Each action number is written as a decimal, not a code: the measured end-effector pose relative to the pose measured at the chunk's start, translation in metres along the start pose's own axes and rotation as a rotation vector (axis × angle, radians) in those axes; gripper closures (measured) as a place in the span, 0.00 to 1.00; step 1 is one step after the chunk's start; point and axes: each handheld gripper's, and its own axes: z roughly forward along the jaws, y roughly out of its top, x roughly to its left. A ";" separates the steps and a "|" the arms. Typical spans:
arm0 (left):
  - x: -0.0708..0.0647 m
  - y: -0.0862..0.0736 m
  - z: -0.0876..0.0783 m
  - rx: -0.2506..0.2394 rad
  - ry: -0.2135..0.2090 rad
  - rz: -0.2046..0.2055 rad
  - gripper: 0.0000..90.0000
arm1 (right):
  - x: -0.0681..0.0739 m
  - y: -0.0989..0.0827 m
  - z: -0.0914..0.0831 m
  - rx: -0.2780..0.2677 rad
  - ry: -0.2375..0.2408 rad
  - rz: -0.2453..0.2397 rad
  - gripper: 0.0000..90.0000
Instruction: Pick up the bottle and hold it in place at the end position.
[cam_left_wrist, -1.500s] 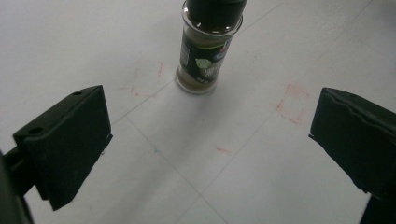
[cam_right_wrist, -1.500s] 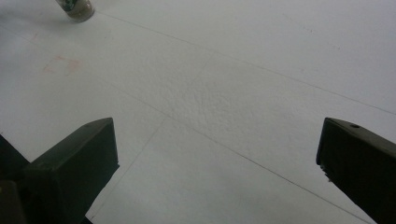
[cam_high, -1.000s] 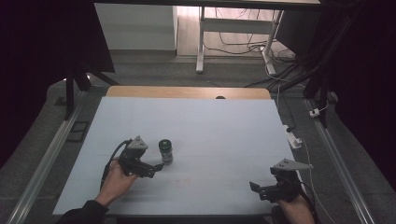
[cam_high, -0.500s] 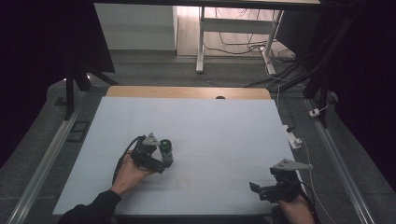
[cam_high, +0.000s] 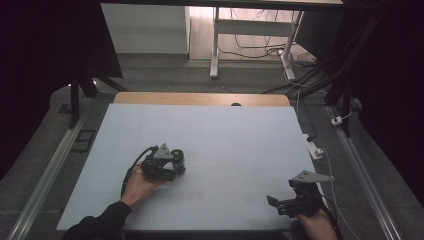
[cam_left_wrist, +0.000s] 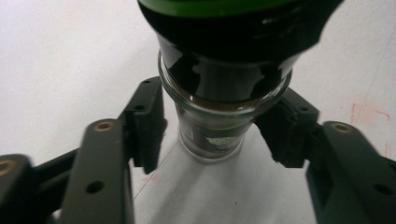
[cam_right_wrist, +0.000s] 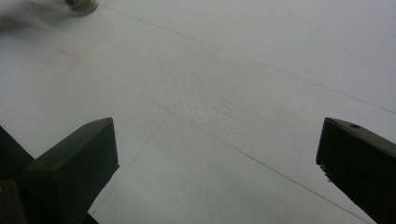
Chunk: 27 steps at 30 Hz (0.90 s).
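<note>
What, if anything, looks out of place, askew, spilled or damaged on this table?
Nothing stands out. The small glass jar with its black and green cap stands upright on the white table, contents inside, nothing spilled. The left gripper has just been closing, its fingers around the jar. Faint red marks on the table look harmless.

High view overhead, gripper views close, table (cam_high: 225, 130) shared

Left hand-held gripper (cam_high: 176, 161): black two-jaw body with a grey three-cornered plate on top, held low by the left hand (cam_high: 137, 184), forearm entering from below. Jaws have just been closing; a small dark-capped glass jar (cam_left_wrist: 219, 93) stands between them, pads at its sides. Right hand-held gripper (cam_high: 274, 202): same build, jaws spread wide, nothing between them, gripped by the right hand (cam_high: 315, 226).
</note>
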 end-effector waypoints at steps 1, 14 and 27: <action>0.000 0.000 0.000 0.002 -0.001 0.002 0.53 | 0.000 0.000 0.000 0.000 0.000 0.000 0.00; -0.001 0.001 -0.001 0.007 -0.011 -0.008 0.59 | 0.000 0.000 0.000 0.003 -0.002 -0.006 0.00; 0.003 0.017 -0.008 -0.034 -0.019 -0.023 0.60 | 0.000 0.000 0.001 0.005 0.000 -0.004 0.00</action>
